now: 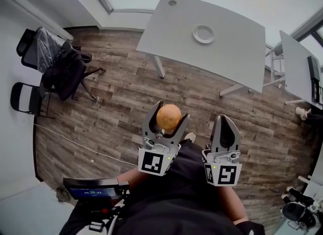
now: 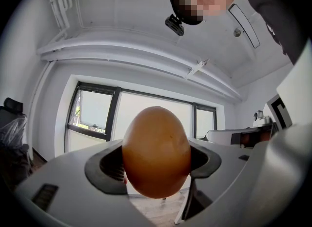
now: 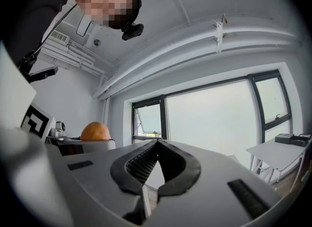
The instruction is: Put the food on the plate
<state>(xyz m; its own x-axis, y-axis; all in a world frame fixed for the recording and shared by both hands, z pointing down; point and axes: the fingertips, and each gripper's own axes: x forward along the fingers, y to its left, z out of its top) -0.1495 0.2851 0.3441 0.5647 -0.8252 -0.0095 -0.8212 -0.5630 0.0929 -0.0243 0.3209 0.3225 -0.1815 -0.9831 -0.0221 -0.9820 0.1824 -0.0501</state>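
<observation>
Lower centre, left gripper [image 1: 170, 112] clamps the orange fruit [image 2: 156, 152] across its middle, jaws wide; judged firm, smooth, roll-prone. Right gripper [image 3: 157, 145] closed, empty

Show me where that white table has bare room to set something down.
The table is bare all round the plate, with broad patches left, right and nearside. Nowhere crowded: only a small round cap by the far edge.

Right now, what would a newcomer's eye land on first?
The orange food clamped in the left gripper, held above the wood floor. Next, the white plate, empty, far ahead on the grey table. The right gripper, beside the left one, is shut on nothing.
</observation>
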